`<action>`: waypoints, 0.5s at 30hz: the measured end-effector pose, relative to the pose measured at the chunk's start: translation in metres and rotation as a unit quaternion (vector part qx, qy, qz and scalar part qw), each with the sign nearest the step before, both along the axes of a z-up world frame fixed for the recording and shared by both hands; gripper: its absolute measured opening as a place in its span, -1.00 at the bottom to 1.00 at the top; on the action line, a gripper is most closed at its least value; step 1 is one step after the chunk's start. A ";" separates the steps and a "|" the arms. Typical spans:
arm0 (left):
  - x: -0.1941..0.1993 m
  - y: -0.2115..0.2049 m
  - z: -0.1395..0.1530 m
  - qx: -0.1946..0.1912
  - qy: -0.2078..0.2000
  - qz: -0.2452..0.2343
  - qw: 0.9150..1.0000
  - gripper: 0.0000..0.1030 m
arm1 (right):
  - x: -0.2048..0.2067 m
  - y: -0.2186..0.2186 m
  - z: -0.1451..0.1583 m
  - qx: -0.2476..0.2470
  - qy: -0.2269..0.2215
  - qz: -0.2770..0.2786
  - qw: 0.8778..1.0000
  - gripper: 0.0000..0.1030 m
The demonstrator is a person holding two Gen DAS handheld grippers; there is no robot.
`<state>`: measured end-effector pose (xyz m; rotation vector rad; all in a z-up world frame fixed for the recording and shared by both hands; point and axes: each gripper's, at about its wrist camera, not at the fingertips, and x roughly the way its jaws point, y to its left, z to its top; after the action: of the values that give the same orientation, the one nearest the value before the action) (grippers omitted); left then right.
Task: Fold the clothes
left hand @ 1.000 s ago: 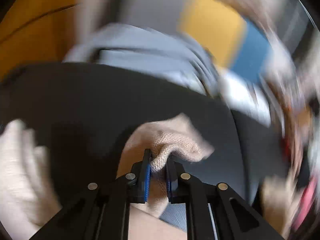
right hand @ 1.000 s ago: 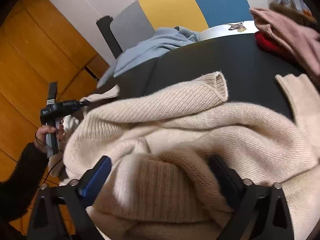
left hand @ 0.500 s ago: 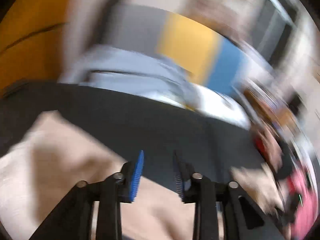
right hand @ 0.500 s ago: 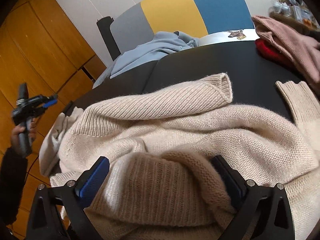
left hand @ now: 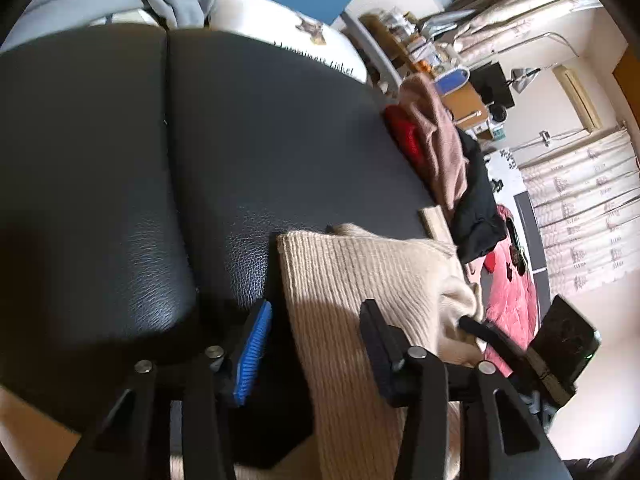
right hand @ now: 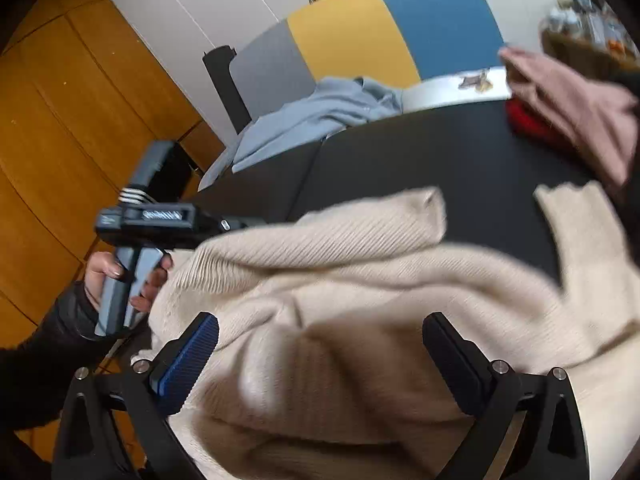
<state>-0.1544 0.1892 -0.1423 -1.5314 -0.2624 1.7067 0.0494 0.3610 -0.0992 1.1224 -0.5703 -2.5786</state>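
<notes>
Cream knit sweater (right hand: 360, 280) lies bunched on black leather tabletop (left hand: 240, 140), ribbed sleeve end toward centre. L gripper (left hand: 316, 344) spread wide, nothing pinched; ribbed cuff runs between its fingers. R gripper (right hand: 320, 360) also spread wide, hovering over sweater's folded bulk w/ cloth between fingers, not clamped. Person's hand (right hand: 116, 276) grips L tool's handle at table's left edge. Grey-blue garment (right hand: 320, 112) at far edge; pink garment (right hand: 572, 104) and red one (right hand: 528, 120) far right, apart from sweater.
</notes>
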 end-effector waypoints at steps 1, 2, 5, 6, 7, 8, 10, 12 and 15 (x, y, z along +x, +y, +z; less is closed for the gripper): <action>-0.001 0.002 -0.003 -0.004 -0.008 -0.004 1.000 -0.01 | -0.002 0.003 0.001 0.001 -0.002 0.004 1.000 1.00; -0.001 0.003 -0.005 -0.005 -0.014 -0.010 1.000 0.00 | -0.004 0.006 0.002 0.004 -0.006 0.009 1.000 1.00; 0.000 0.005 -0.005 -0.004 -0.011 -0.016 1.000 -0.03 | -0.022 0.013 -0.002 0.005 -0.023 0.020 1.000 1.00; 0.003 0.008 -0.001 -0.001 -0.011 -0.015 1.000 -0.04 | -0.029 0.016 -0.004 -0.006 -0.028 0.023 0.999 1.00; 0.005 0.005 0.001 0.008 -0.013 -0.019 1.000 -0.23 | -0.036 0.018 -0.005 -0.019 -0.031 0.025 0.999 1.00; 0.005 0.007 0.000 0.019 -0.015 -0.025 0.999 -0.50 | -0.042 0.019 -0.005 -0.031 -0.034 0.027 0.999 1.00; 0.009 0.008 0.001 0.030 -0.010 -0.026 0.999 -0.84 | -0.055 0.017 -0.009 -0.050 -0.048 0.036 0.997 1.00; 0.012 0.008 0.003 0.041 -0.005 -0.024 0.999 -0.90 | -0.069 0.014 -0.015 -0.072 -0.064 0.046 0.994 1.00; 0.004 -0.020 0.024 0.106 0.024 0.038 0.993 -0.91 | -0.084 0.004 -0.013 -0.078 -0.061 0.067 0.993 1.00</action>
<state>-0.1503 0.1688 -0.1186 -1.3378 -0.4662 1.7132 -0.0345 0.3652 -0.1124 1.2250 -0.6862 -2.3206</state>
